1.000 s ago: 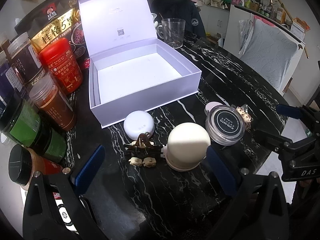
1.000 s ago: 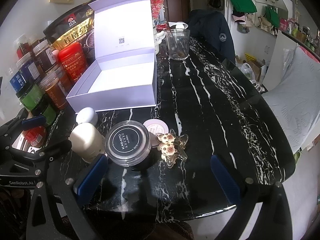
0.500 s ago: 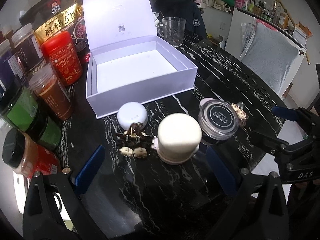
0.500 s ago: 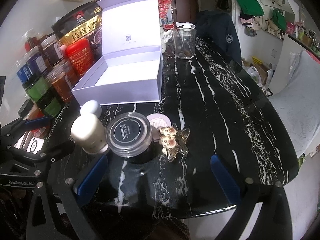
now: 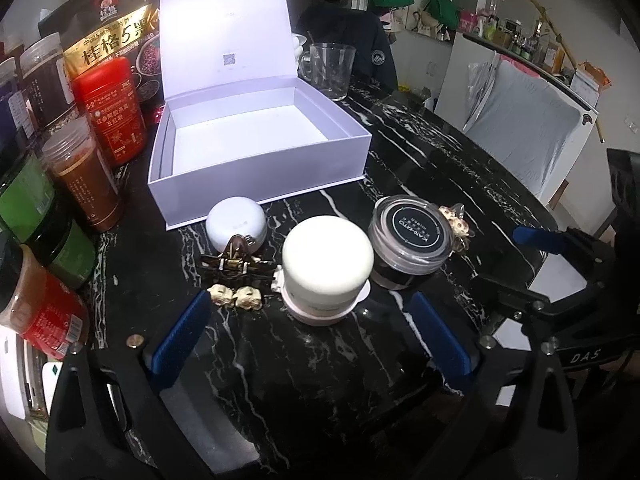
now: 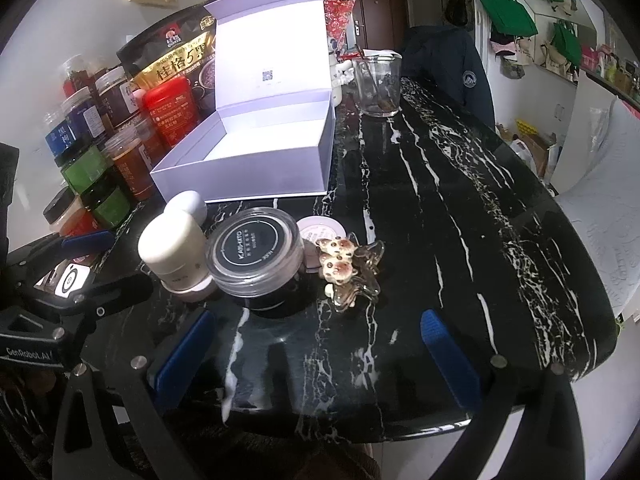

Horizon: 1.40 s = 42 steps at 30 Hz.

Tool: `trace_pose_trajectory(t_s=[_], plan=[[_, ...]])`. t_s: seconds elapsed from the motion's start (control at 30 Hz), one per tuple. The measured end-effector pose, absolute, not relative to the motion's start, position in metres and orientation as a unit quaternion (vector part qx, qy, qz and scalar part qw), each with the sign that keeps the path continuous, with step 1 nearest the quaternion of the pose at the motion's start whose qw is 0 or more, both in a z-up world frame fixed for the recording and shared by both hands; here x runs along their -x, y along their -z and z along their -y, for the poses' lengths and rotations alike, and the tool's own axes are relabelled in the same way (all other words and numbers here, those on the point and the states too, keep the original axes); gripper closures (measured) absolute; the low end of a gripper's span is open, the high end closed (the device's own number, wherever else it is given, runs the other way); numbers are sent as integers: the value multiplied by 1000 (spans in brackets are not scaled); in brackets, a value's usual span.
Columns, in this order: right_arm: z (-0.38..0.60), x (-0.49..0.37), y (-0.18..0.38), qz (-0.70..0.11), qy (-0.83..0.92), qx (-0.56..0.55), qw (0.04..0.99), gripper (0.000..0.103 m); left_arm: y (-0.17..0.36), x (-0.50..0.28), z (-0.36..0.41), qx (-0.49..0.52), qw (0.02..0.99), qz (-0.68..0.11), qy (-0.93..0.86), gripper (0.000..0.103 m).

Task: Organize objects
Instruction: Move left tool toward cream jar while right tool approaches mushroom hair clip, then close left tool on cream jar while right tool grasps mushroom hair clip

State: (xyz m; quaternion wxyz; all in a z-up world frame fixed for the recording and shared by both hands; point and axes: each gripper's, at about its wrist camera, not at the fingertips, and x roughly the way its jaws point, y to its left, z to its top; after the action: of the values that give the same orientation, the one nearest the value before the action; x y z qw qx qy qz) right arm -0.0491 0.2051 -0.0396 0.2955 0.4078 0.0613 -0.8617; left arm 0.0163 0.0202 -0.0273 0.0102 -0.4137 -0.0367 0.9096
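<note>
half a pink-lidded tin [image 6: 320, 229] hidden behind the black-lidded jar [image 6: 254, 256]

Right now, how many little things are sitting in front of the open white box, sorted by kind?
Jars: 2 (cream-lidded jar, black-lidded jar)
Hair clips: 2 (dark hair clip, clear hair clip)
White round case: 1
Small pink tin: 1
Total: 6

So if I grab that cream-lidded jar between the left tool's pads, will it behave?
The cream-lidded jar looks rigid and squat on a wider base, so tipping seems unlikely. Its domed lid appears smooth, so the pads may slip; grip lower. The hair clip lies right beside it and may get nudged.
</note>
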Motion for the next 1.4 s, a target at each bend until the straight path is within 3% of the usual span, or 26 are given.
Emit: trace_pose_trajectory(t_s=[0.17,0.5,1.03,1.4], plan=[[-209,59,48,-52,862,-405,299,0,37,-7,-23,422,20,40,-906,19],[-211,81,62,-35,854,-416,309,8,43,10,-27,424,36,40,-904,25],[-203,95,71,-60,853,-414,312,22,51,27,-24,434,50,38,-899,49],[-199,105,76,-56,851,-418,314,32,51,31,-22,436,63,35,-897,49]])
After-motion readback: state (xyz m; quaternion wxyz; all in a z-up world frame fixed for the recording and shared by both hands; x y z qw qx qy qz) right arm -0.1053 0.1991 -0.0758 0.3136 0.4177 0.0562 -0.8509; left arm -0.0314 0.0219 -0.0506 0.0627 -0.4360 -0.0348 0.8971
